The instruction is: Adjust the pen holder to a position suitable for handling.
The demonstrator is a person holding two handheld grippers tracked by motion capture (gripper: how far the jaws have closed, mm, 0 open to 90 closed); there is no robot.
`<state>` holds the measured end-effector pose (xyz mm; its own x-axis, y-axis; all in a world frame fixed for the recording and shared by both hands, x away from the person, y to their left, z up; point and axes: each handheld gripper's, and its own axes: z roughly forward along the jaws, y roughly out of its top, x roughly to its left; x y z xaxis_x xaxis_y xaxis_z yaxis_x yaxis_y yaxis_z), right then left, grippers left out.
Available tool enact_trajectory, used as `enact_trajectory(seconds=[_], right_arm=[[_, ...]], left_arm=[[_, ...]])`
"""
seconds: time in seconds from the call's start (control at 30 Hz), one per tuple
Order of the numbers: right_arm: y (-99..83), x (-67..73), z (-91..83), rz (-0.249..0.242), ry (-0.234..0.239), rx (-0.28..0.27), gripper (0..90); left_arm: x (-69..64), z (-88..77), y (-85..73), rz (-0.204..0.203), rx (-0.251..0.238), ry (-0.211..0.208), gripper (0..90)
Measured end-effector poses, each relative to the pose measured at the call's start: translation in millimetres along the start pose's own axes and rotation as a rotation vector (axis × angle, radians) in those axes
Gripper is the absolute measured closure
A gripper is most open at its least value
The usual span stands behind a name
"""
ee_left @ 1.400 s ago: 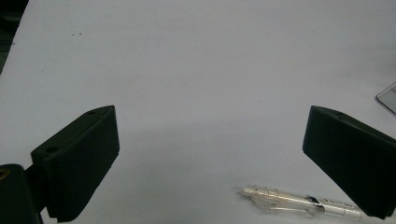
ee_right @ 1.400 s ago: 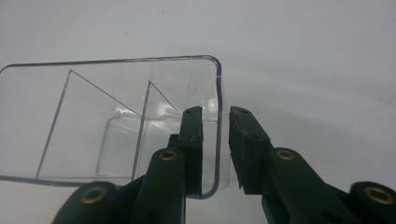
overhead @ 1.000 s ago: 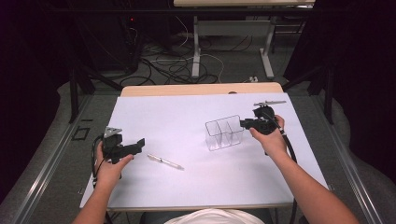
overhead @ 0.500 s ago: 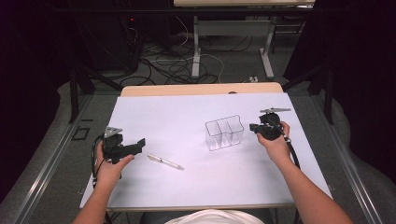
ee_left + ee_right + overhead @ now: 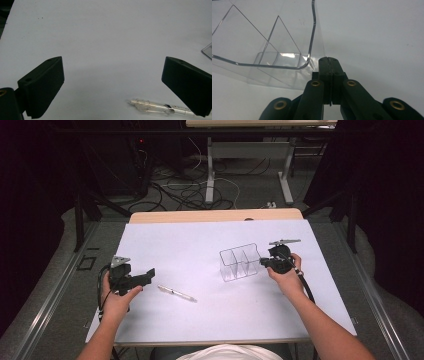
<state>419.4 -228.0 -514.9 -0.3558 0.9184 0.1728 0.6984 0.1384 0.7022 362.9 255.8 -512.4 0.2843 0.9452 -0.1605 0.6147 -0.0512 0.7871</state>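
A clear pen (image 5: 176,293) lies on the white table sheet (image 5: 200,245), left of centre. My left gripper (image 5: 148,274) hovers just left of it, pointing right. In the left gripper view the gripper (image 5: 112,67) is open wide, and the pen (image 5: 160,107) lies low on the right near one jaw. A clear plastic organiser (image 5: 239,263) with three compartments stands right of centre. My right gripper (image 5: 263,263) sits at its right end. In the right gripper view the gripper (image 5: 328,60) is shut on nothing, its tip beside the organiser's outer wall (image 5: 312,32).
The white sheet covers a wooden table whose far edge (image 5: 215,215) shows. Beyond it are cables on the floor (image 5: 190,190) and another table's legs (image 5: 210,170). Bare sheet lies between the pen and the organiser.
My right gripper has drawn back a little to the right of the organiser. The organiser, the pen and my left gripper have stayed in place.
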Motion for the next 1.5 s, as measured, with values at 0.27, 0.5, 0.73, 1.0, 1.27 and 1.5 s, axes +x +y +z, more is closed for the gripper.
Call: enact_trajectory(seconds=[0.27,0.5,0.73,1.0,1.27,1.5], right_arm=[[-4.9,12.9,0.3,-0.005,0.015,0.014,90.0],[-6.1,29.4,3.5,-0.009,0.026,0.020,90.0],[-5.2,45.1,6.2,-0.026,0.032,0.024,90.0],[-4.2,61.6,11.6,-0.042,0.048,0.016,90.0],[-5.6,71.1,14.7,-0.056,0.054,0.008,90.0],[-6.8,74.0,13.8,-0.067,0.069,0.014,90.0]], left_arm=[[-1.2,1.5,0.9,0.005,0.002,-0.005,4.4],[-0.8,1.5,0.8,0.001,-0.004,-0.004,4.5],[-0.6,0.3,0.6,0.004,-0.005,-0.002,4.5],[-0.9,0.1,0.7,0.006,-0.006,-0.003,4.5],[-1.0,-0.2,0.6,0.008,-0.005,-0.005,4.6],[-1.2,-0.2,0.6,0.009,-0.004,-0.006,4.5]])
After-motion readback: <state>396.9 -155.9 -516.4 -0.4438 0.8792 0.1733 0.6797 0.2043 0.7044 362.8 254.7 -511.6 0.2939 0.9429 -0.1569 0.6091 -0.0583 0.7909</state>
